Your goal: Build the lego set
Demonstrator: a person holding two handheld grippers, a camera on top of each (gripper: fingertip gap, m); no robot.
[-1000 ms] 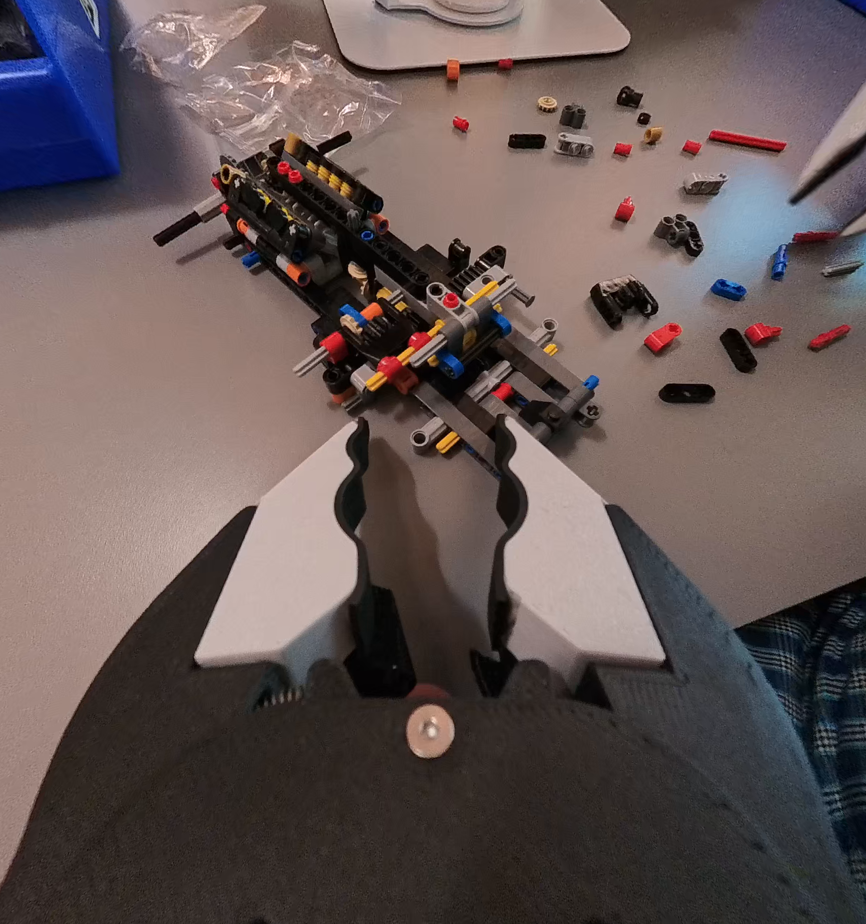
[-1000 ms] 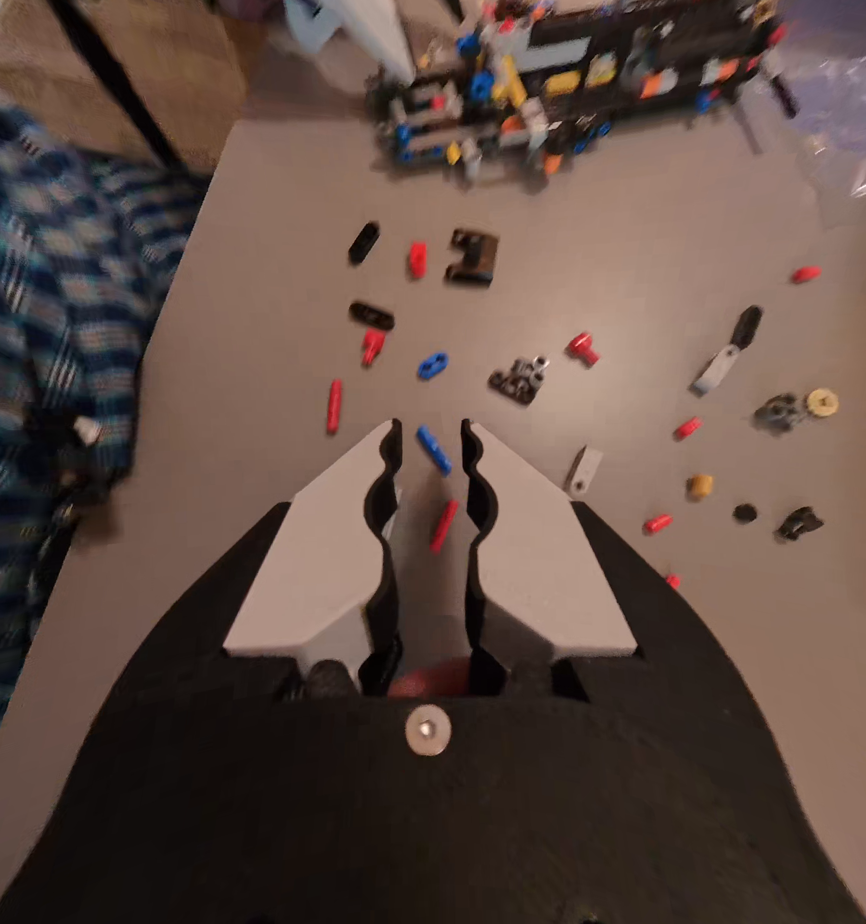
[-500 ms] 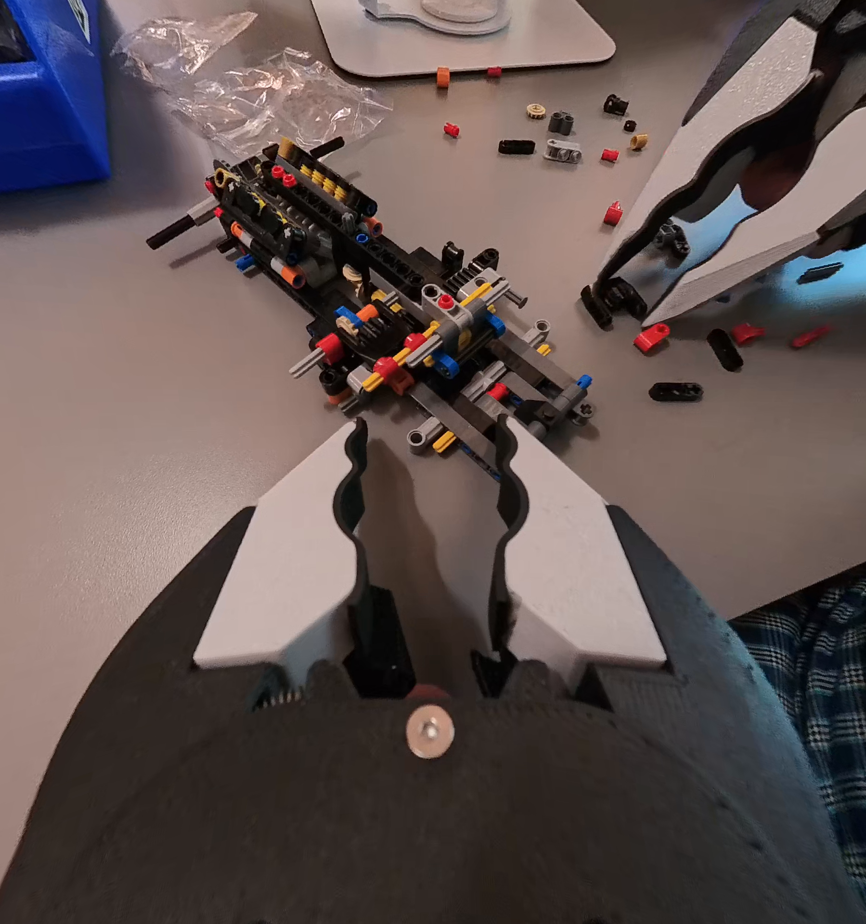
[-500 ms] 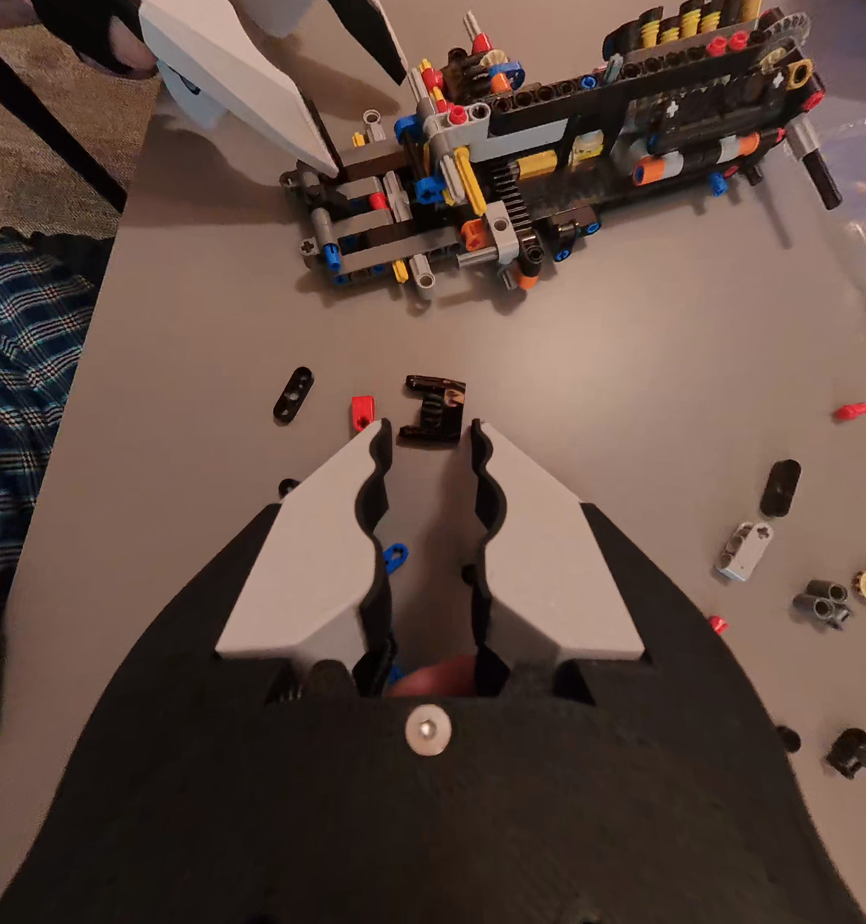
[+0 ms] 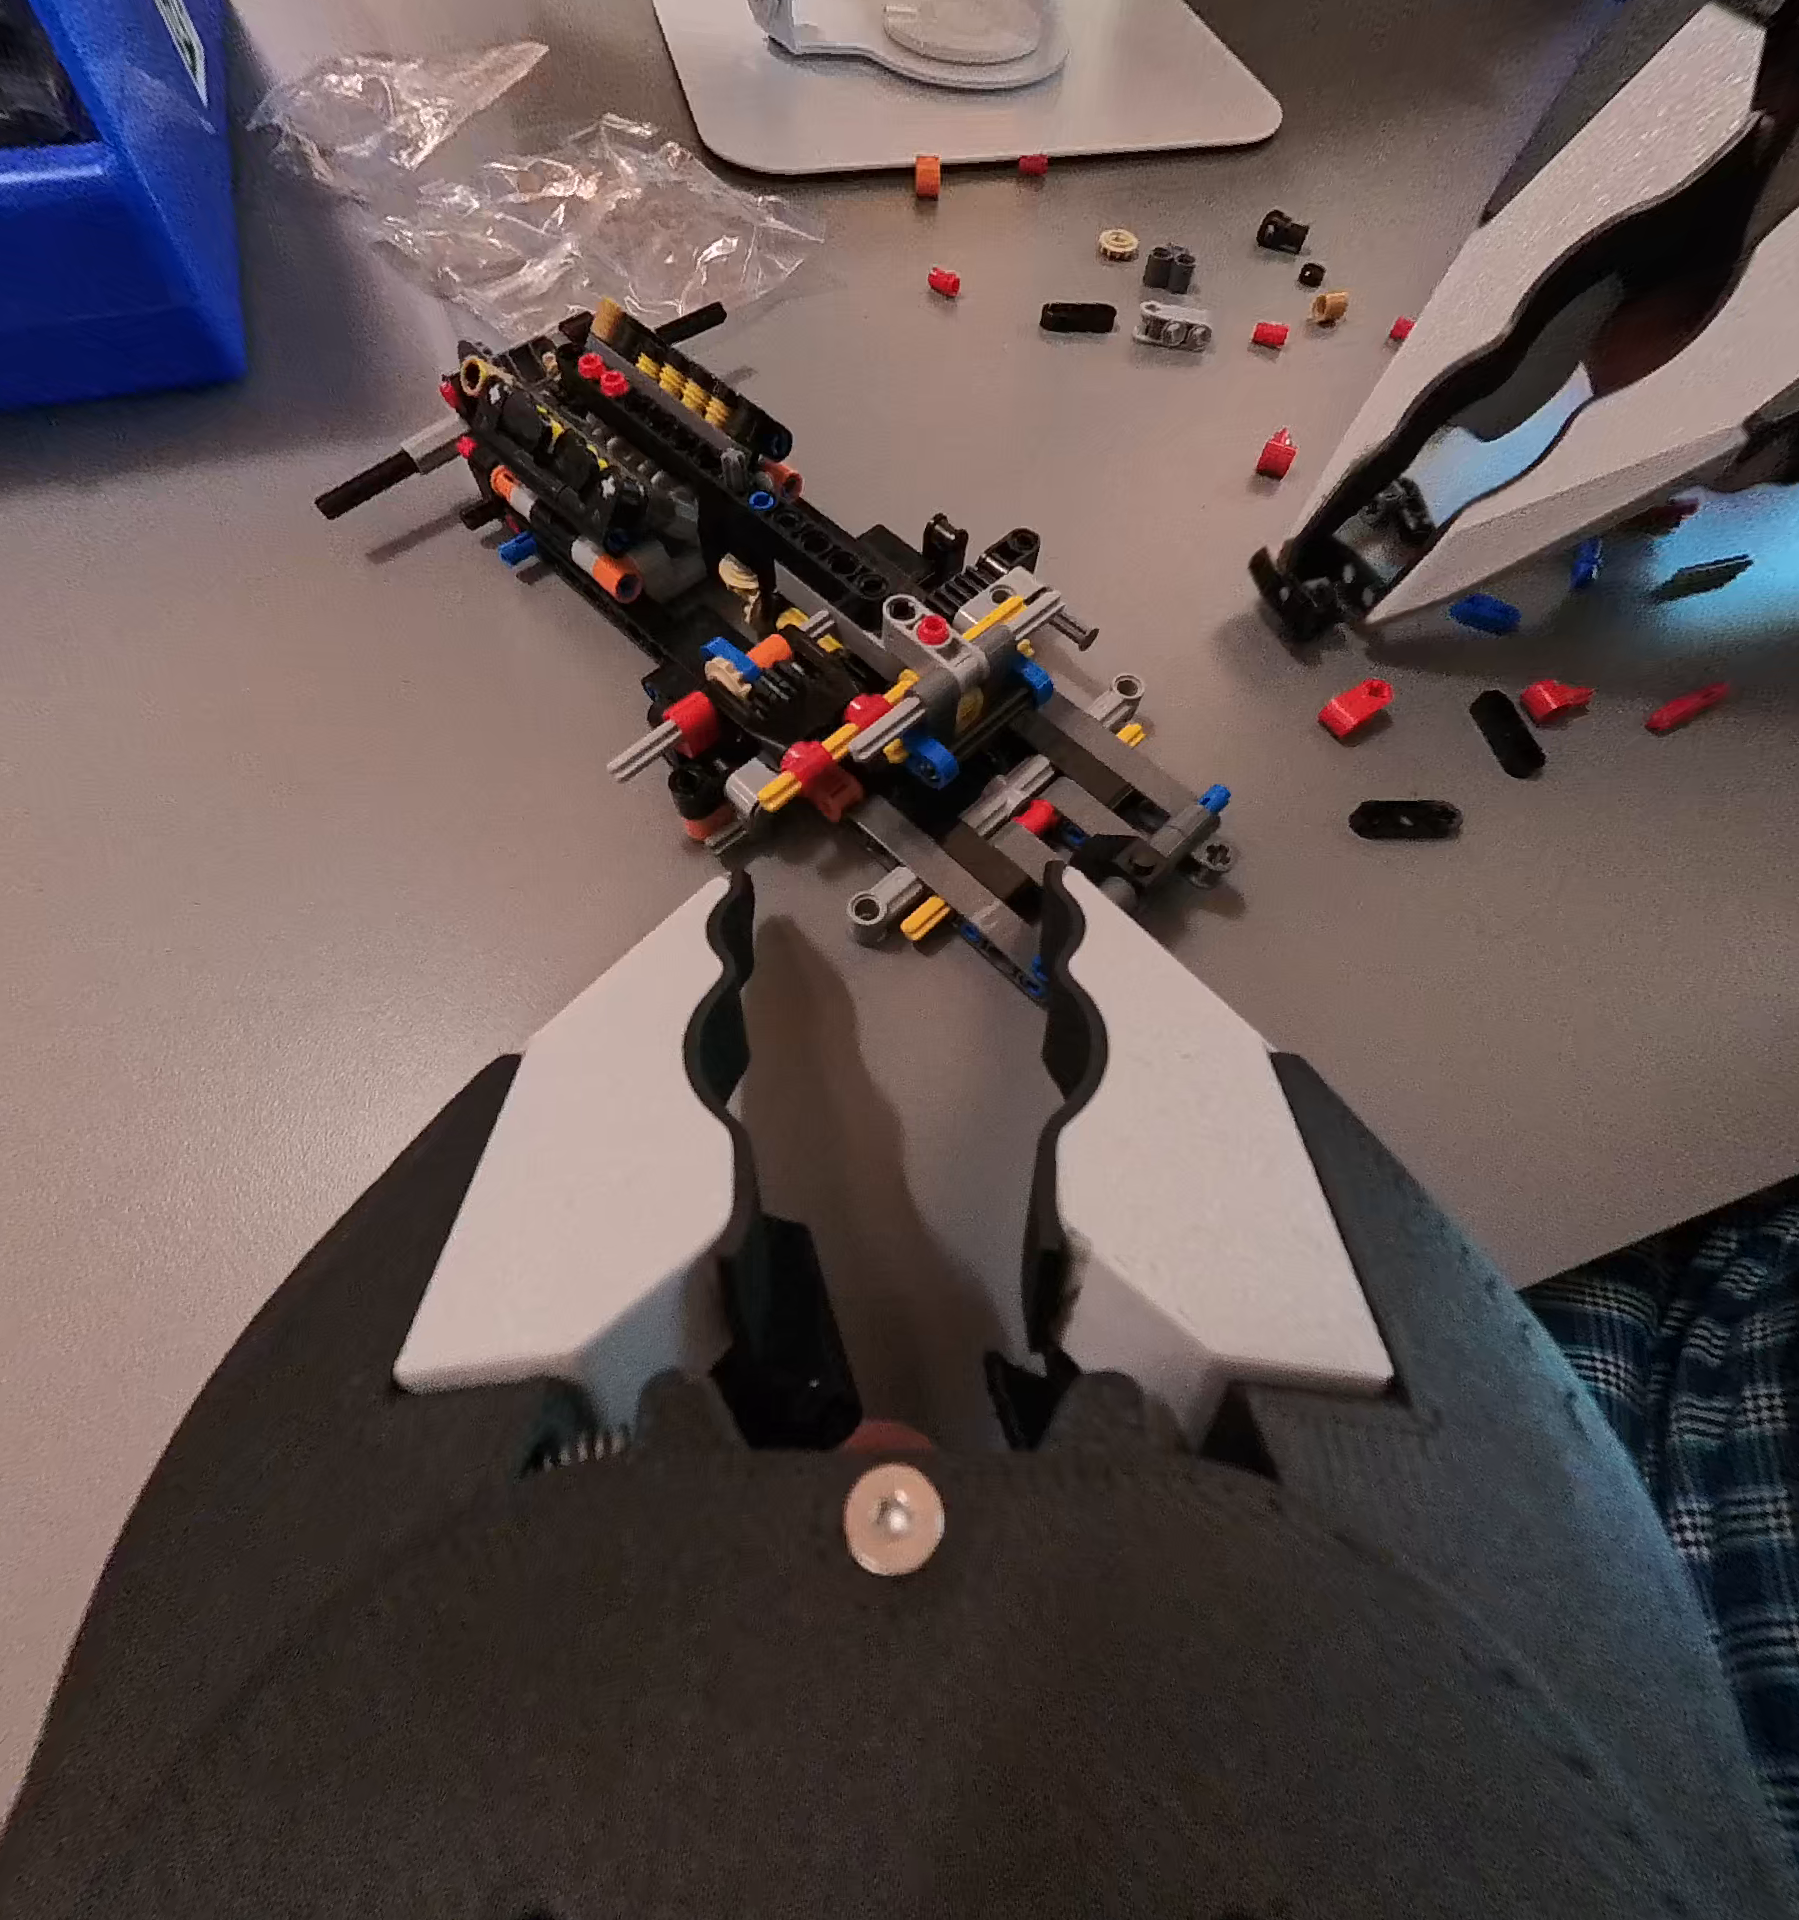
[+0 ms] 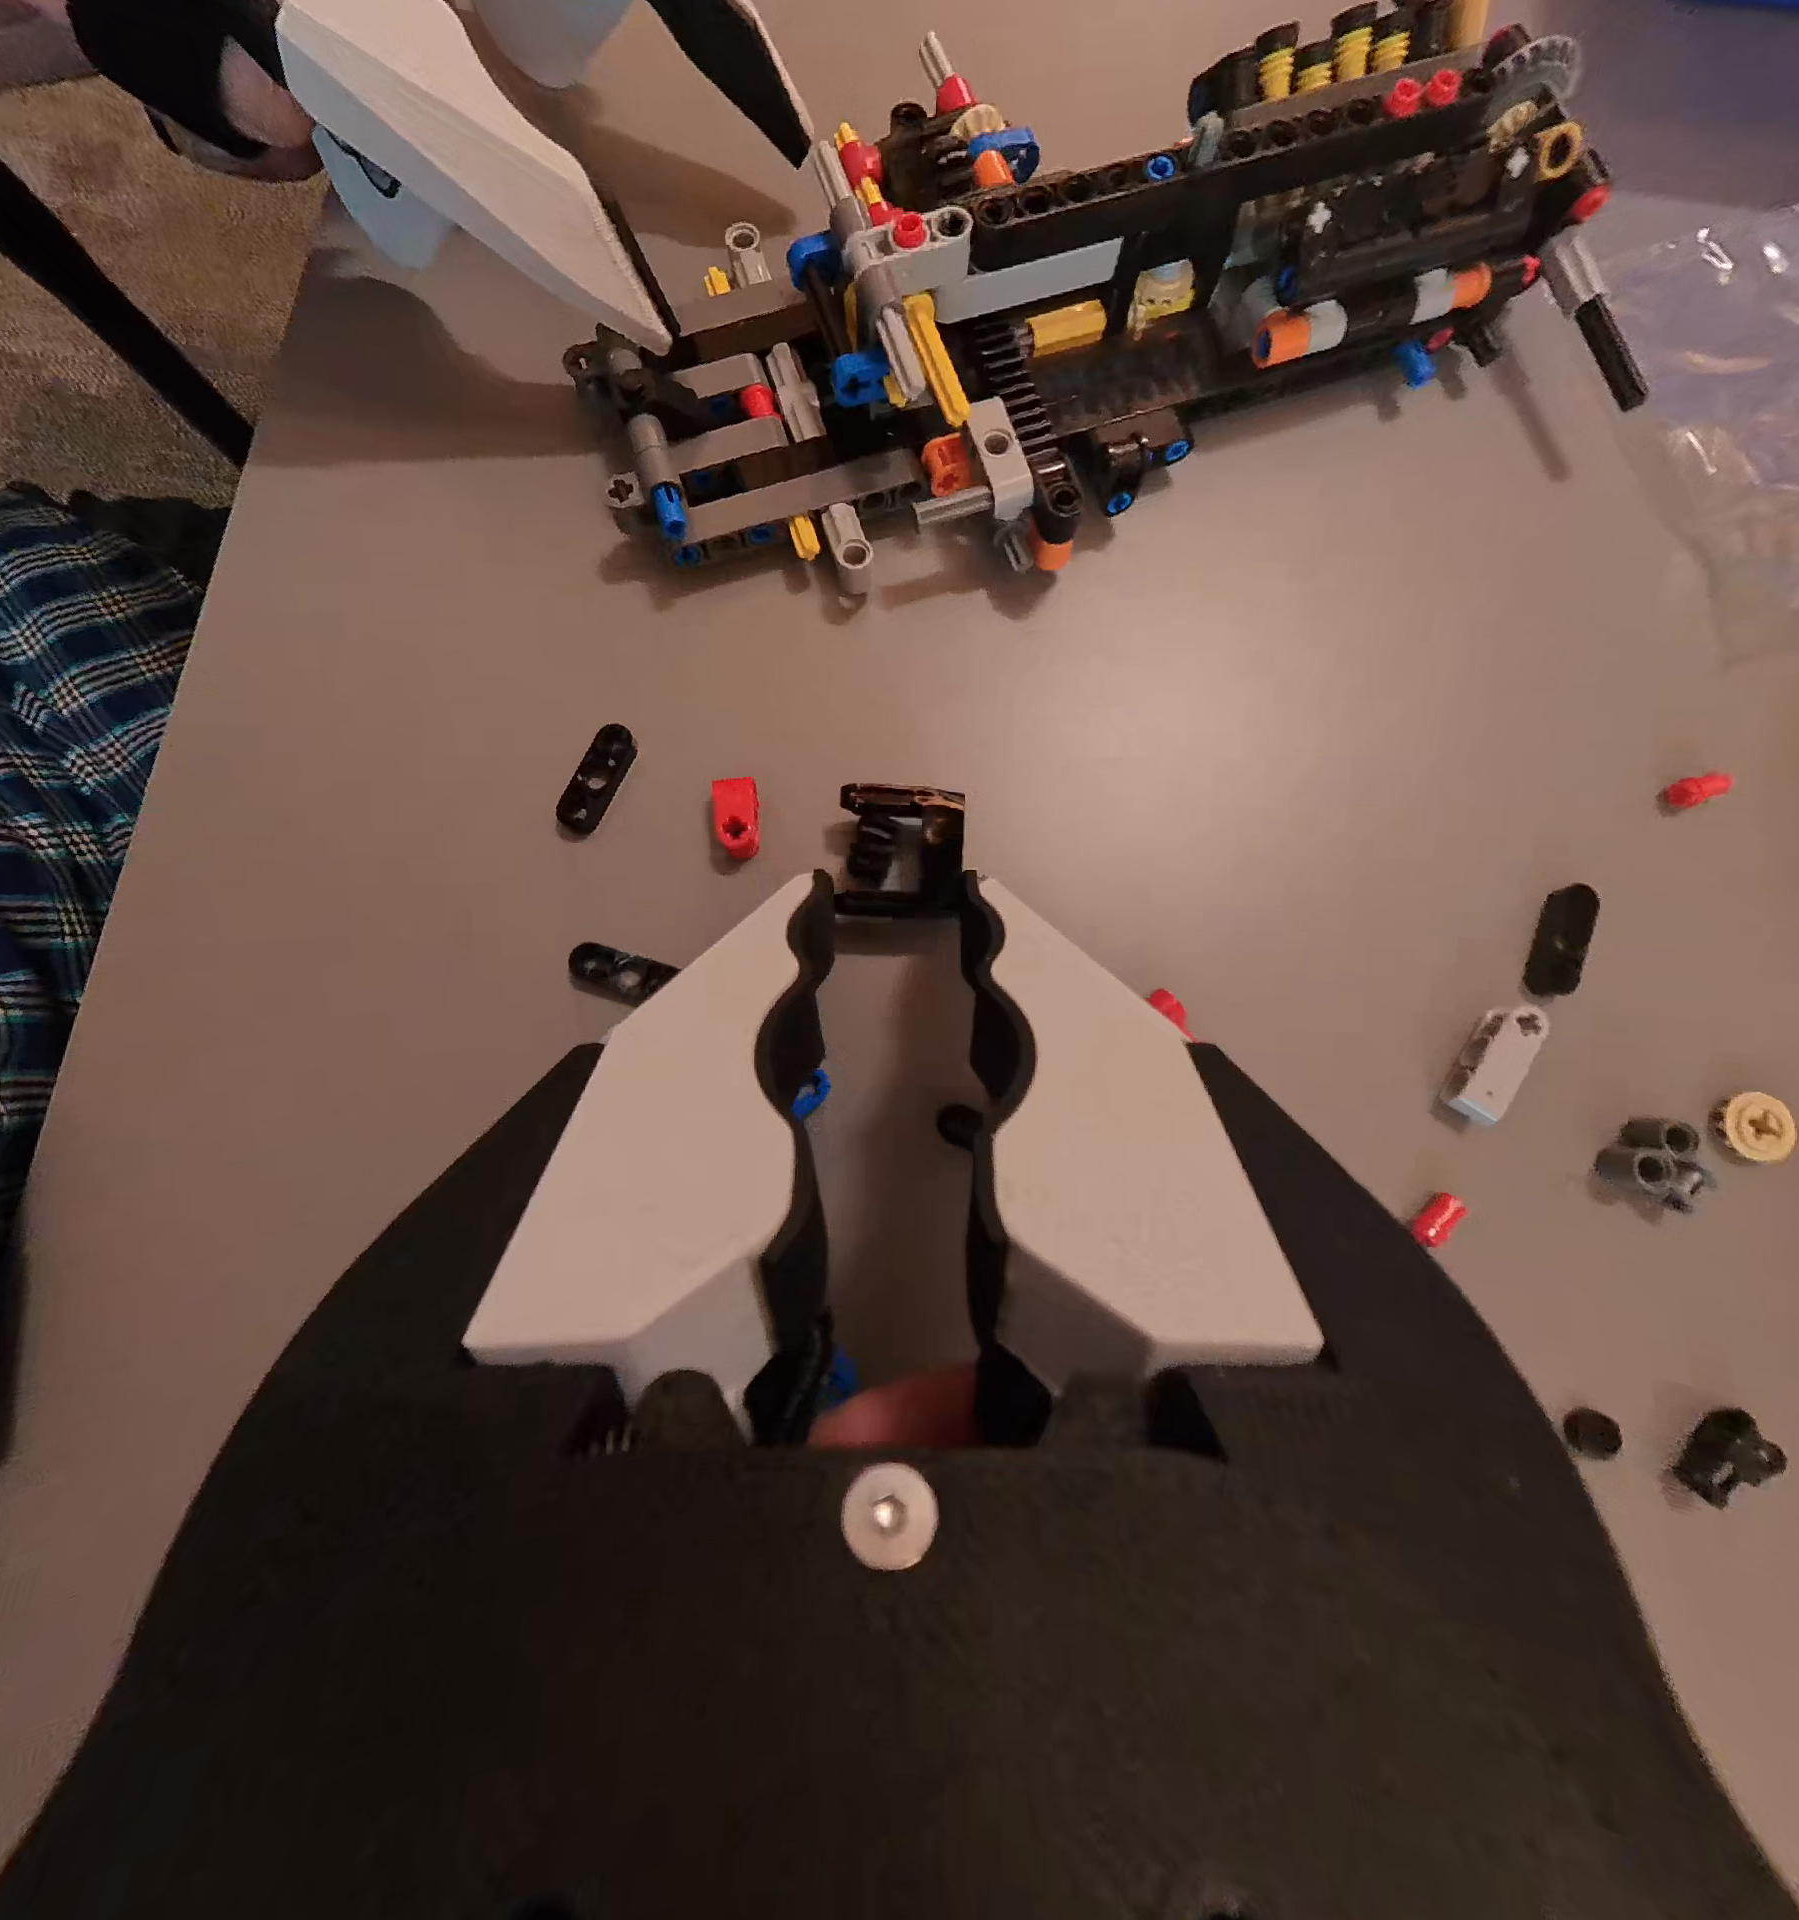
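The long black, grey and yellow lego build [image 5: 822, 644] lies across the grey table, also in the right wrist view [image 6: 1030, 312]. My left gripper [image 5: 895, 894] is open. Its right fingertip is at the build's near grey end and nothing is between the fingers. It shows in the right wrist view [image 6: 562, 208], its tip on that end. My right gripper [image 6: 897, 888] has its tips closed on the near end of a small black lego piece [image 6: 900, 831] that sits on the table. The left wrist view shows this gripper [image 5: 1326, 603] with the piece [image 5: 1300, 597] at its tips.
Loose parts lie around my right gripper: a red piece [image 6: 735, 818], black links [image 6: 596, 779], a grey connector [image 6: 1494, 1062], a tan gear [image 6: 1752, 1125]. A clear bag [image 5: 583, 229], blue bin [image 5: 74, 239] and white plate [image 5: 978, 114] lie beyond. Plaid cloth [image 5: 1726, 1455] marks the table edge. My right gripper is the nearer one to the grey connector [image 6: 1494, 1062]: about 10 cm, against 20 cm.
My right gripper moved forward from the scattered parts to the black piece, and its jaws narrowed onto it. My left gripper stayed open at the build's end.
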